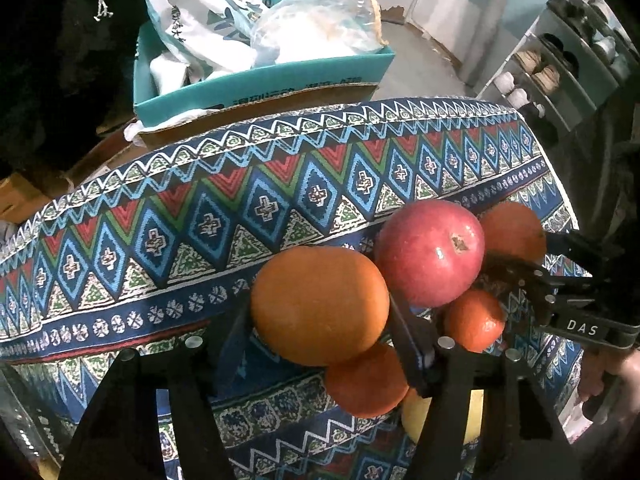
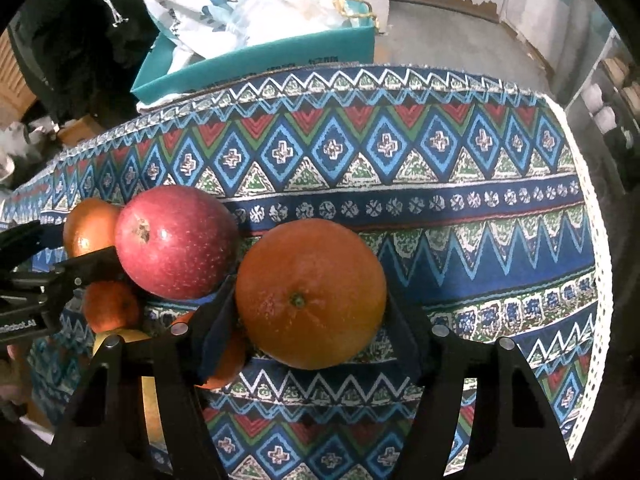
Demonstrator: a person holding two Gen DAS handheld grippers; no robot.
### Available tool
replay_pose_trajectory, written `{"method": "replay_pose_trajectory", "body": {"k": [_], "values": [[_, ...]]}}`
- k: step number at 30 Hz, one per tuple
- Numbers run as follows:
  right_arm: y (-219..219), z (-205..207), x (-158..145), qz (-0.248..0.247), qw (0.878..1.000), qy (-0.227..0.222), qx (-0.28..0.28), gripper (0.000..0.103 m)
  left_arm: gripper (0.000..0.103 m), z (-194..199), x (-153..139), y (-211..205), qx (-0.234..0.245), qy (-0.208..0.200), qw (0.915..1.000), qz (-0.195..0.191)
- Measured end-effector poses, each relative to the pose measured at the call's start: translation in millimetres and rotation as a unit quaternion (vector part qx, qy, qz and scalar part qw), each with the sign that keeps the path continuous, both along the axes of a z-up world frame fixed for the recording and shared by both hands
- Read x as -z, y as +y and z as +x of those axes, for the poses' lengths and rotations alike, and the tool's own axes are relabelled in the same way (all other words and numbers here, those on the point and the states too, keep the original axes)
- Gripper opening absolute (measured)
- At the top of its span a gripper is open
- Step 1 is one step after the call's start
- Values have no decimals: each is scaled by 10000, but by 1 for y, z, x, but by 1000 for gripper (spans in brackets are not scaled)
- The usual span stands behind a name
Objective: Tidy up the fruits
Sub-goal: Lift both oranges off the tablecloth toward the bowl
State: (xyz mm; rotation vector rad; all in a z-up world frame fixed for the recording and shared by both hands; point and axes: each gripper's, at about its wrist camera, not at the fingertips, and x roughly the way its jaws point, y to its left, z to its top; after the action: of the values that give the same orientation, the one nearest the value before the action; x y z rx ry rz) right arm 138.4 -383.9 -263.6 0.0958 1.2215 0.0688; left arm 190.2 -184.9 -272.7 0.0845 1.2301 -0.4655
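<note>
Right gripper (image 2: pixel 310 300) clamped on orange (image 2: pixel 310 294); left gripper (image 1: pixel 320 308) closure cannot be determined.
Likely firm, rounded, fairly heavy, slick rind: grip across widest girth.

Home storeroom: patterned tablecloth (image 2: pixel 400 168), rice bag (image 2: pixel 200 4) in teal box (image 2: pixel 280 68), shelves (image 1: pixel 560 68).

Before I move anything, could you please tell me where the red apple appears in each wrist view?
Left wrist view: the red apple sits right of centre, beside the left-held orange in the left gripper.
Right wrist view: the apple sits left of centre, beside the right-held orange in the right gripper.
Shared landmark: the teal box beyond the table's far edge.
</note>
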Motion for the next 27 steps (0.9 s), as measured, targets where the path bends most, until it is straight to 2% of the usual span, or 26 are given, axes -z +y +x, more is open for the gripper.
{"method": "replay_pose_trajectory", "body": {"k": [9,27], "values": [[8,-6,-28,-132,9993,-347,-57,69,67,-10,-24,9,-66,-302,9995,9],[29,-29,-93,33,9936,-1114,-158,69,67,-48,-91,25,-85,-961,9953,-106]]}}
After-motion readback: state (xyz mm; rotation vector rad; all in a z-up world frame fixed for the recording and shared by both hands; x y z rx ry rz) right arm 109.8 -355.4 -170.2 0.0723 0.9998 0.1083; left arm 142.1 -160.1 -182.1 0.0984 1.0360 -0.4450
